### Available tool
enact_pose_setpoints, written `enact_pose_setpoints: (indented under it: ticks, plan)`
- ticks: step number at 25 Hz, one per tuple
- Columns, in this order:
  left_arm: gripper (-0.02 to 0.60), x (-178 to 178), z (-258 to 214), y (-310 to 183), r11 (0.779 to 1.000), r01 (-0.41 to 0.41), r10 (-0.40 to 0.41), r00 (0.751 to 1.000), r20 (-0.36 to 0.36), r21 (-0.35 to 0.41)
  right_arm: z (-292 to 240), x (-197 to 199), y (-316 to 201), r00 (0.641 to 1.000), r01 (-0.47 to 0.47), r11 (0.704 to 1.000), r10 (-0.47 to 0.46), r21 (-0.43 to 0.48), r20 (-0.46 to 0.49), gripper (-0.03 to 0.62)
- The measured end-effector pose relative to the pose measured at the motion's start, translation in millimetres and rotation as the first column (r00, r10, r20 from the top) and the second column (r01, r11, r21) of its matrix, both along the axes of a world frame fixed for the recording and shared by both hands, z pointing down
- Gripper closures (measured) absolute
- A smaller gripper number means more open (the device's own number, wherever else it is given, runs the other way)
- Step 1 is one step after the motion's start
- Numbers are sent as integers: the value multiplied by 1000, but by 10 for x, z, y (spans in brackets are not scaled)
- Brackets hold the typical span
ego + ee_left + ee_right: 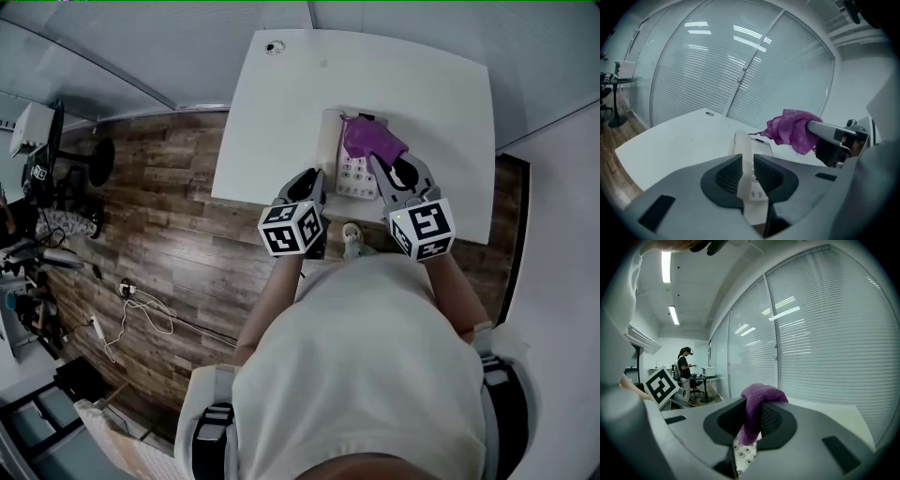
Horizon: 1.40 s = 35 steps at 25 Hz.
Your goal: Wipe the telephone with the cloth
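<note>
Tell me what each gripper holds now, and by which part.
The left gripper grips the telephone handset toward its near end. The right gripper pinches the purple cloth at a bunched fold.

1. Head view: the cloth (370, 142) covers the telephone's (354, 176) top right part.
2. Right gripper view: the cloth and right gripper (752, 409) hide the telephone save a few keys.
3. The left gripper (747, 160) hides the handset's (742, 143) near end.
4. The far person (685, 369) is too small for detail.
</note>
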<state>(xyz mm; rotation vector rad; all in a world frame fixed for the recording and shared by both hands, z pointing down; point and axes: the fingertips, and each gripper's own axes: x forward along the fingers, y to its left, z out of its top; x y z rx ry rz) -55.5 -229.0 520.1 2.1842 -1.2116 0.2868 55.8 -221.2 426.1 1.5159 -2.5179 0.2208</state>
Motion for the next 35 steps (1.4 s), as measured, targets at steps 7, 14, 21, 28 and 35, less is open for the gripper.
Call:
enact_pose_setpoints:
  ticks: [7, 14, 21, 28, 35]
  plan:
    - [389, 213, 150, -269, 998, -56, 58, 995, 78, -21, 6, 151, -236, 999, -30, 1000, 30, 0, 22, 531]
    - [339, 320, 272, -554, 999, -45, 47, 976, 211, -13, 39, 203, -402, 999, -36, 999, 36, -6, 29, 531]
    - [330, 426, 394, -697, 999, -38, 41, 947, 320, -18, 64, 265, -493, 999, -38, 999, 39, -22, 30, 531]
    - [331, 411, 519, -779, 1000, -6, 15, 920, 392, -22, 110, 297, -566, 999, -29, 999, 31, -33, 35, 531]
    - [356, 390, 514, -775, 1000, 7, 3, 919, 395, -25, 93, 267, -587, 999, -20, 999, 21, -33, 38, 531]
